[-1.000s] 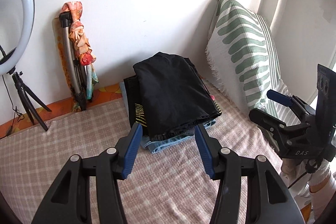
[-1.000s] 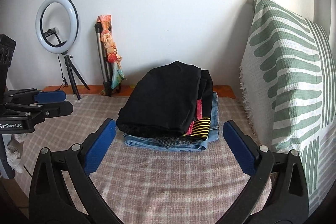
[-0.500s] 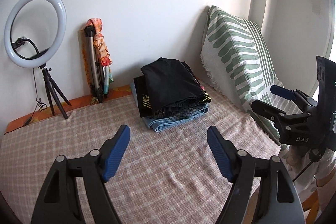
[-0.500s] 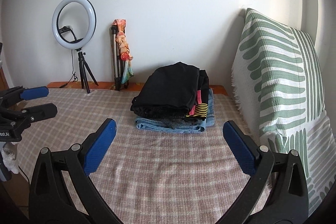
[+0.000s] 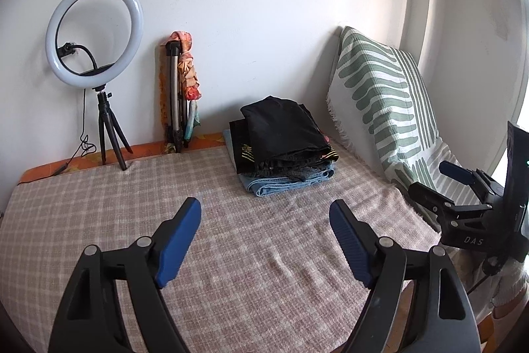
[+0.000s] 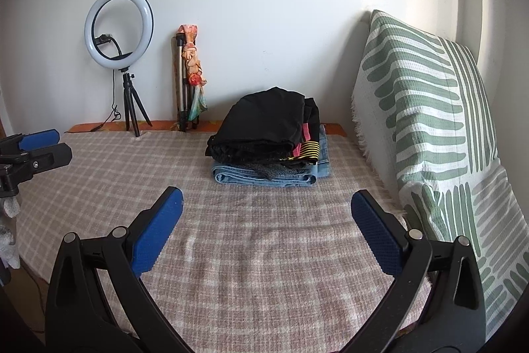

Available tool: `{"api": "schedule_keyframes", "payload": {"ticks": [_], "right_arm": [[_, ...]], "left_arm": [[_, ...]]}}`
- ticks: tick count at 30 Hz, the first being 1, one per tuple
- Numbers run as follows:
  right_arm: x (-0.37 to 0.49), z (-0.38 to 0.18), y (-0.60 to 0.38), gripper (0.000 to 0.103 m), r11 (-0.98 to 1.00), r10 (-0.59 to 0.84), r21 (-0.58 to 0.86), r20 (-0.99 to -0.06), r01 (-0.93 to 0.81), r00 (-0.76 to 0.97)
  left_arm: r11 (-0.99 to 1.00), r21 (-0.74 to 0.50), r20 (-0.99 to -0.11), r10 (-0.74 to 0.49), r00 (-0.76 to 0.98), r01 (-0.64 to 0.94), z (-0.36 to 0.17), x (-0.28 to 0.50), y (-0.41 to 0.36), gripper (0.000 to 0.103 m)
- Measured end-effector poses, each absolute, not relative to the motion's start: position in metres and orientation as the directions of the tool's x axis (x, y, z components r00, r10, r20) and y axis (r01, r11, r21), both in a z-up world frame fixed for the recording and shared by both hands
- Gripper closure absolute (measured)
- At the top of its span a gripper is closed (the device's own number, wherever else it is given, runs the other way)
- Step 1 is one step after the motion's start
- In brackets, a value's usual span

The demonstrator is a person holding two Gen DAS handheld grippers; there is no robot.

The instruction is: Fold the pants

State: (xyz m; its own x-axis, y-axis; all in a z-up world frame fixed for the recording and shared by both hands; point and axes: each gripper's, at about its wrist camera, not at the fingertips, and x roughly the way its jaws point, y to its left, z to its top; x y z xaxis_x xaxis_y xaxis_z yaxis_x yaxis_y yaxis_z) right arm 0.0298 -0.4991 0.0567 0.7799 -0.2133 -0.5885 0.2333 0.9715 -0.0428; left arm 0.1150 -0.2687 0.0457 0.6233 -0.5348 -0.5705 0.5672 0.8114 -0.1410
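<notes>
In the left wrist view, a ring light (image 5: 95, 32) on a small tripod is standing at the upper left of the frame, against the white wall. Just right of it a folded tripod (image 5: 175, 95) wrapped in an orange patterned cloth is leaning on the same wall. Low in the frame the left gripper (image 5: 264, 220) is hanging over the checked bed cover (image 5: 115, 207) with its jaws opening; nothing is lying between its blue pads. Right of centre, at the far edge of the cover, the folded black pants (image 5: 281, 129) are resting on top of a stack of folded clothes (image 5: 287, 177), well apart from both grippers. Further right a green-and-white striped cushion (image 5: 380, 101) is leaning upright beside the stack. At the far right edge the right gripper (image 5: 433, 176) is showing from the side; in its own view the right gripper (image 6: 266, 204) is standing wide apart, gripping nothing, above the bare cover.
</notes>
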Motion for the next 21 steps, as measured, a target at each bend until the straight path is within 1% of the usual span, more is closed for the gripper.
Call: {"api": "schedule_keyframes", "payload": {"ticks": [10, 21], "right_arm": [[0.011, 0.036, -0.504, 0.000, 0.958, -0.232, -0.010, -0.612, 0.286, 0.756], [0.010, 0.033, -0.510, 0.000, 0.957, -0.225, 0.007, -0.616, 0.291, 0.755]], "left_arm": [[0.819, -0.103, -0.601, -0.504, 0.621, 0.565, 0.022, 0.100, -0.266, 0.024], [0.822, -0.105, -0.611, -0.497, 0.616, 0.560, 0.017, 0.100, -0.269, 0.024]]}}
